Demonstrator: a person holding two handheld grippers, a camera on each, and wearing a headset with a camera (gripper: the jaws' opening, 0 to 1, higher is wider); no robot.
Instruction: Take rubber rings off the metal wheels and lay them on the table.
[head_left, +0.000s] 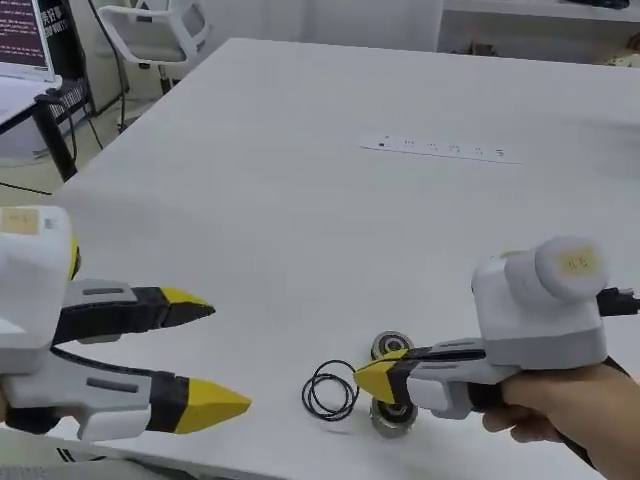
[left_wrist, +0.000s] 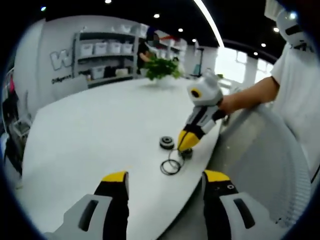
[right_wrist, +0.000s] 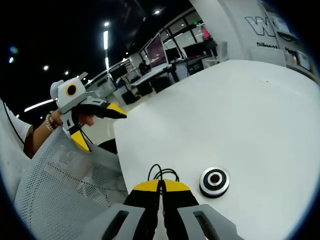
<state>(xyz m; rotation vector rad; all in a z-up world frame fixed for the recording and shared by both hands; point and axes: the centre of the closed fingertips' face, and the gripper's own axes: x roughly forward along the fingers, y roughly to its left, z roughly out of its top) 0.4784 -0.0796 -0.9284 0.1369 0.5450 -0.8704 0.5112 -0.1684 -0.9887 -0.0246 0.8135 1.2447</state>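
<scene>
Rubber rings (head_left: 330, 391) lie loose on the bench (head_left: 300, 200) by your right gripper (head_left: 360, 379), pressed together, left gripper (head_left: 230, 357) spread; the metal wheels (head_left: 390, 345) may hold more.

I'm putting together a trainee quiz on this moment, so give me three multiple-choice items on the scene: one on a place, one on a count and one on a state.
1. Where do the thin black rubber rings lie?
A. on the white table, beside the wheels
B. on the floor
C. around a jaw of the left gripper

2. How many round metal wheels sit on the table?
A. one
B. two
C. four

3. How do the jaws of the left gripper stand?
A. shut
B. wide apart
C. clamped on a wheel

Answers:
1 A: the loops lie flat on the table by the tip of the right gripper.
2 B: one wheel is beyond that gripper and one is under it.
3 B: bare table shows between the yellow tips.
</scene>
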